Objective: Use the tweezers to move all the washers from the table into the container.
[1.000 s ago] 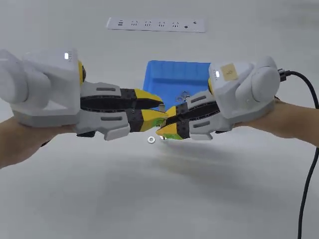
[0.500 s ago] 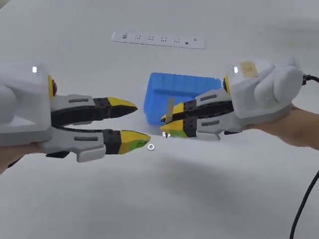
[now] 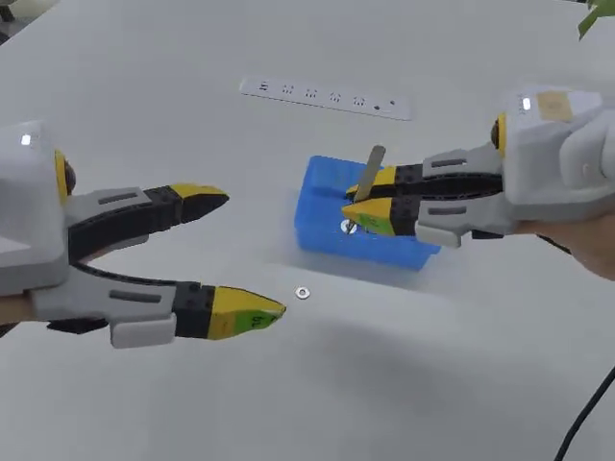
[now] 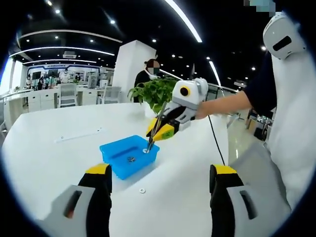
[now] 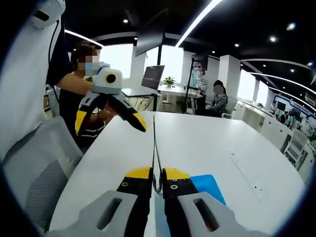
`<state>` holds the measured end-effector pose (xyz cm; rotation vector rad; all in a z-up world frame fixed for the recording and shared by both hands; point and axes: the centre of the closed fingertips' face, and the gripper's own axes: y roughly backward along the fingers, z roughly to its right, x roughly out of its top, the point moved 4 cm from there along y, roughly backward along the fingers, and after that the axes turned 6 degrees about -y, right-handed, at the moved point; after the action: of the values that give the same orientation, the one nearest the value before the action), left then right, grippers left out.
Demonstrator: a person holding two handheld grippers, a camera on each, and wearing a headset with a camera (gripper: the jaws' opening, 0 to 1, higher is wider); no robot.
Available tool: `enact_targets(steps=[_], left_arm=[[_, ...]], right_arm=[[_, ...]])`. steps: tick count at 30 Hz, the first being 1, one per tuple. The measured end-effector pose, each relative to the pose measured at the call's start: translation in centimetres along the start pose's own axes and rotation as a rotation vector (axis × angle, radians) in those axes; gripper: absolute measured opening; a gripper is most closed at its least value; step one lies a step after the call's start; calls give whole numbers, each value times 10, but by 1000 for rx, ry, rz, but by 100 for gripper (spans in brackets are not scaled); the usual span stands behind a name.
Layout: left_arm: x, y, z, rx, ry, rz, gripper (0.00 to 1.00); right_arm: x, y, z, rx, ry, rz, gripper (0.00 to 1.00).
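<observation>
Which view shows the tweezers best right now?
Left gripper view: tweezers side-on, full length, tips over the blue container. Head view catches their top end above the right claw; right gripper view sees them edge-on.

Blue container (image 3: 332, 248); silver washer (image 3: 304, 292); yellow-tipped fingers (image 3: 240, 314); tweezers (image 3: 373, 163) seemingly grey.

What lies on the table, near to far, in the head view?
washer → blue container → power strip
</observation>
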<state>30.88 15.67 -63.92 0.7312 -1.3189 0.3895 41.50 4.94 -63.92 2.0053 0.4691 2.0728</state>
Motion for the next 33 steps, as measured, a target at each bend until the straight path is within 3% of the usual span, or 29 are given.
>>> enact_targets(steps=[6,9,12,25,29,33], left_arm=[[-9,4,-2,22,-5,-28,99],[-9,3,-3,30,3,-16,100],[-11,1,-7,31,1,-31,100],[-26,-7,-9,35,35,-66,99],[-31,-8,-9,35,52,-81,99],[-36,-10,-11,39,61,-99,99]], right_arm=[[8,3,24,-50,1,17,8],[3,1,44,-107,3,6,8],[-8,-4,56,-126,-6,-14,9],[-52,-27,69,-107,-20,-88,9],[-62,-30,77,-128,-68,-72,9],[-72,-33,79,-127,-78,-90,9]])
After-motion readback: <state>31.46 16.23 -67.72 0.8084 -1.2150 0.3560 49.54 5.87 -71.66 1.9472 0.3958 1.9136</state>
